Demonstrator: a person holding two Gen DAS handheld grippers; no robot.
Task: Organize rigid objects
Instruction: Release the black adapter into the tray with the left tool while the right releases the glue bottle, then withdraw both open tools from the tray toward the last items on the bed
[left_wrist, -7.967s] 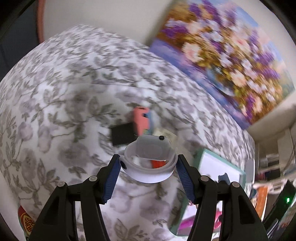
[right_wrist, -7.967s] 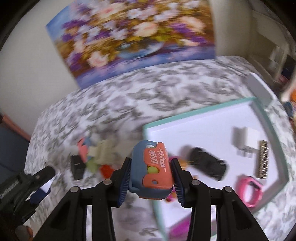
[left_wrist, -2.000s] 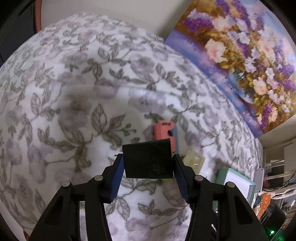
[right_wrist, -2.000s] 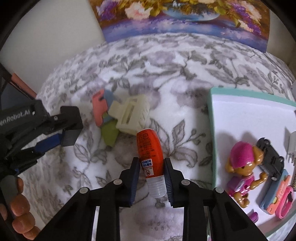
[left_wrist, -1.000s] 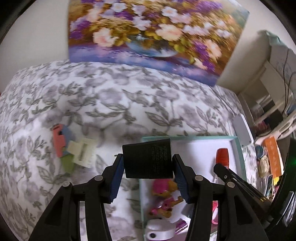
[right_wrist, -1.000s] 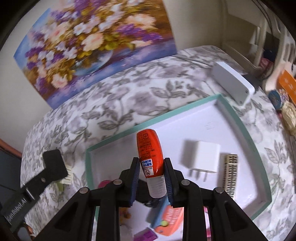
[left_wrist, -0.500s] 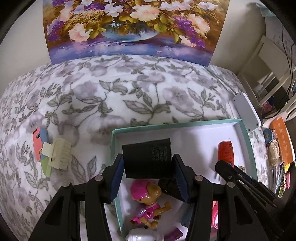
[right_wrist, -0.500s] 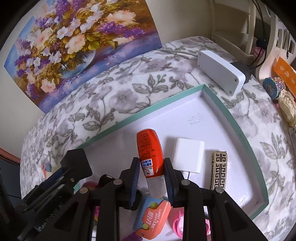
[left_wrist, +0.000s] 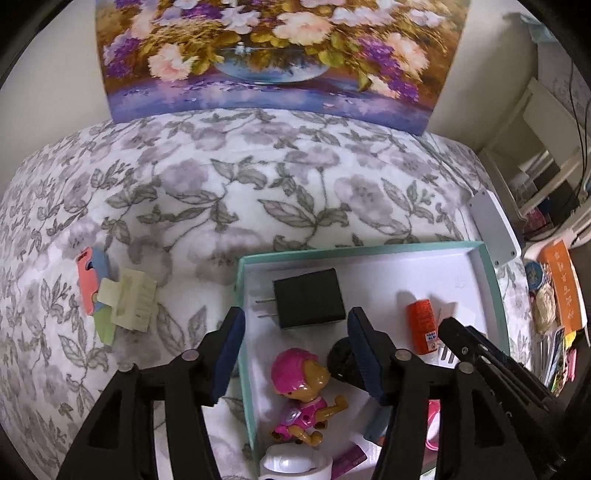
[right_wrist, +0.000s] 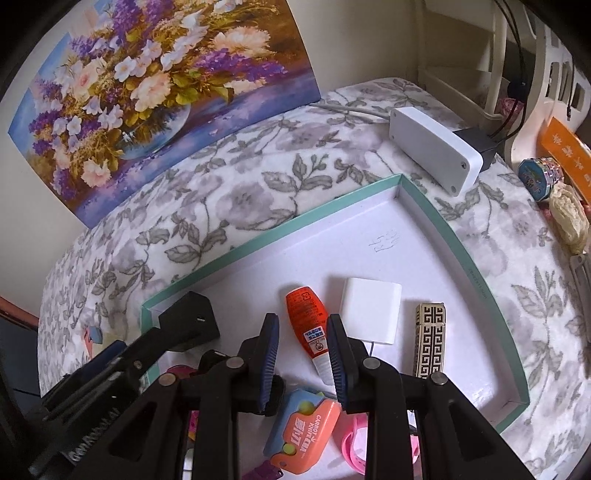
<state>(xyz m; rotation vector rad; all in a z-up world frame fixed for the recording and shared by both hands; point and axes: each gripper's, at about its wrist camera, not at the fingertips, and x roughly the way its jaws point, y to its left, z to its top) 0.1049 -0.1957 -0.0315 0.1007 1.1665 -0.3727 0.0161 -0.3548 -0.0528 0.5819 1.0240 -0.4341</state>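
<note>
- Opening at this moment, the left gripper (left_wrist: 295, 350) has its blue pads clear of the black charger (left_wrist: 308, 297), which lies flat on the tray floor just beyond the fingertips, prongs pointing to the tray's left wall.
- Right gripper (right_wrist: 301, 349) stands with its jaws apart and a narrow gap on each side of the orange bottle (right_wrist: 310, 330) — the pads do not press it, and the bottle lies on the tray floor with its clear cap end between the fingers.
- Nearest in the tray (right_wrist: 476, 273), at its near edge, lie an orange and blue toy knife (right_wrist: 303, 430), a pink band (right_wrist: 356, 448) and a white round gadget (left_wrist: 295, 463); a pink toy pup (left_wrist: 301, 391) lies by the left wall, with a black toy car (left_wrist: 341, 360) partly hidden behind the left gripper's right finger.
- Further in, to the right of the bottle, a white plug cube (right_wrist: 371, 310) and a patterned gold and black case (right_wrist: 428, 339) lie side by side, just apart.
- Far half of the tray floor is bare white, up to the teal rim.
- Outside the tray, off its left wall on the flowered blanket (left_wrist: 258, 177), a cream clip (left_wrist: 129, 299) rests on pink, blue and green flat pieces (left_wrist: 88, 286).
- Beyond the tray's far right corner sits a white box (right_wrist: 436, 147) with a black plug at its end.
- Farthest back — a flower painting (left_wrist: 273, 51) leans against the wall.
</note>
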